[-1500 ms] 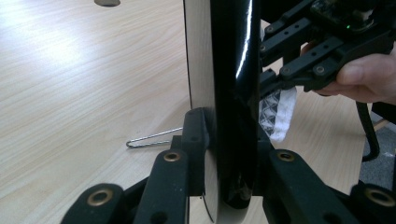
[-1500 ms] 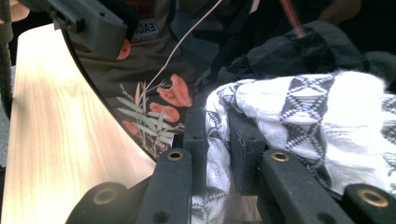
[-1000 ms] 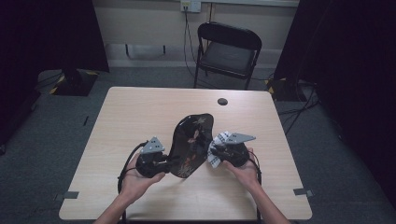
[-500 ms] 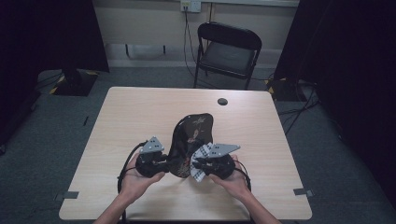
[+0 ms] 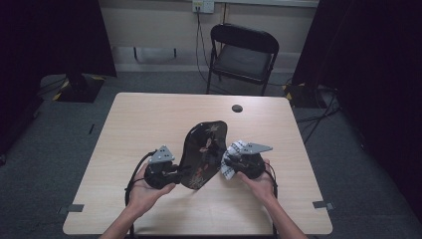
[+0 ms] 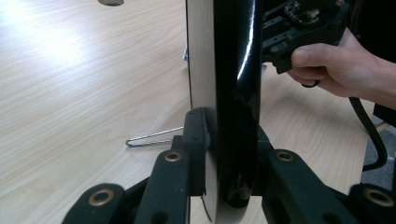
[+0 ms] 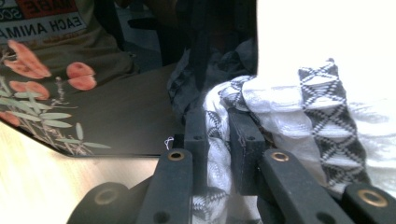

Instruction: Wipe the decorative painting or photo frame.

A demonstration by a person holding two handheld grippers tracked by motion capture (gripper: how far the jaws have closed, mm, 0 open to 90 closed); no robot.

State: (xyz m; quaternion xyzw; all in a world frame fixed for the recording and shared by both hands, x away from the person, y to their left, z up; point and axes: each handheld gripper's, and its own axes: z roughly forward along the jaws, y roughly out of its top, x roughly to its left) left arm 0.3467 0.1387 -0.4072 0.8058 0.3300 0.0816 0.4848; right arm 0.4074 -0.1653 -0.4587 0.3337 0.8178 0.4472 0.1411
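Black lacquered tray (image 5: 204, 152) with painted flowers and leaves, held tilted up on edge over the middle of a pale wooden table (image 5: 149, 124), lower edge close to the tabletop. Clamped at its near-left edge by the left gripper (image 5: 183, 172), jaws pressed on both faces of the glossy panel (image 6: 233, 93), seen edge-on in the left gripper view. Left hand (image 5: 144, 186) cupped under that gripper's body.

Right gripper (image 5: 228, 162) just beside the tray's right edge, jaws clenched on a white cloth with a black geometric pattern (image 5: 233, 158). Cloth (image 7: 280, 116) bunched between and around the two black jaws in the right gripper view, pressed against or very near the tray's shiny face (image 7: 93, 107), with orange blossoms and green leaves painted there and a reflection of the cloth in the gloss. Right hand (image 5: 259, 181) behind the gripper, also in sight in the left gripper view (image 6: 336, 65) past the tray's edge.

Small dark round object (image 5: 237, 108) near the table's far edge, well apart from the tray. Thin bent wire (image 6: 154, 137) lying flat on the wood beside the tray's base. Black folding chair (image 5: 244, 55) beyond the table.
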